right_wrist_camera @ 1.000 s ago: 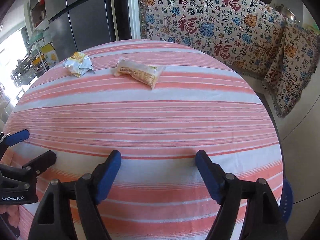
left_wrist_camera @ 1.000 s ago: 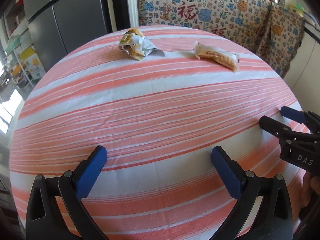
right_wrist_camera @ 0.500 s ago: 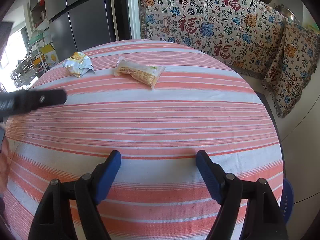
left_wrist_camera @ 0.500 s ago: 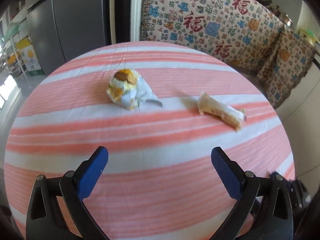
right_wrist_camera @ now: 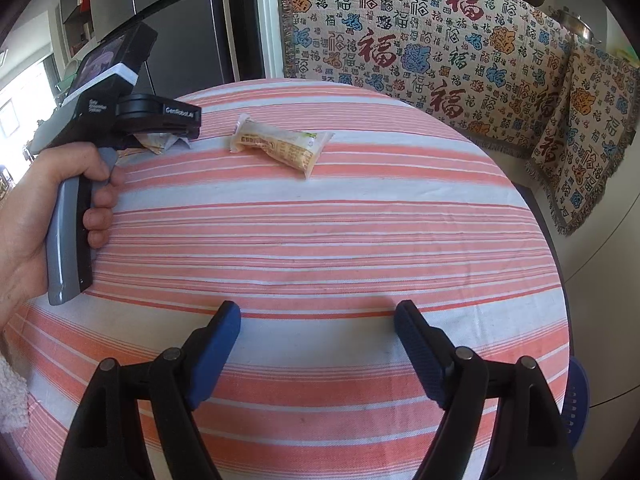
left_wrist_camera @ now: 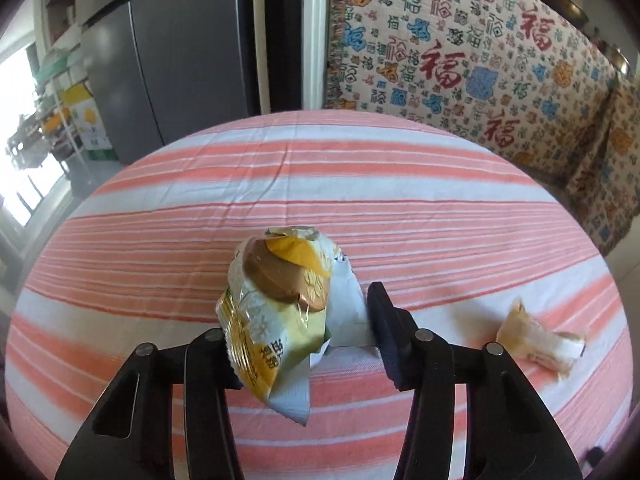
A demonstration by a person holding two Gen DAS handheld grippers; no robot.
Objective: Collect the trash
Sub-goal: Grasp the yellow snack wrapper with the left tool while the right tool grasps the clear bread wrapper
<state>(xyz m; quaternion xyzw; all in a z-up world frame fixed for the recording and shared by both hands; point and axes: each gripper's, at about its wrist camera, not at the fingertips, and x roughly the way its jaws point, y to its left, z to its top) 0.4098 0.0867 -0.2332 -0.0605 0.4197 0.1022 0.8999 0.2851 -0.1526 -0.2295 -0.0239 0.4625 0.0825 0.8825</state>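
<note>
A crumpled yellow and silver snack wrapper (left_wrist_camera: 280, 312) lies on the striped tablecloth between the fingers of my left gripper (left_wrist_camera: 304, 332), which has closed in around it; the left finger is mostly hidden behind it. In the right wrist view only a corner of this wrapper (right_wrist_camera: 158, 142) shows under the left gripper's body (right_wrist_camera: 120, 120). A clear packet with a yellow snack (right_wrist_camera: 280, 146) lies beside it, also in the left wrist view (left_wrist_camera: 540, 340) at right. My right gripper (right_wrist_camera: 318, 332) is open and empty over the near part of the table.
The round table (right_wrist_camera: 320, 240) has a pink and white striped cloth. A patterned blanket (right_wrist_camera: 440, 48) hangs behind it at back right. A grey fridge (left_wrist_camera: 180, 60) stands behind at left. A blue stool edge (right_wrist_camera: 576, 400) shows at the table's right.
My left gripper moved forward across the table to the crumpled wrapper and its fingers closed in around it. The right gripper stayed still and open.
</note>
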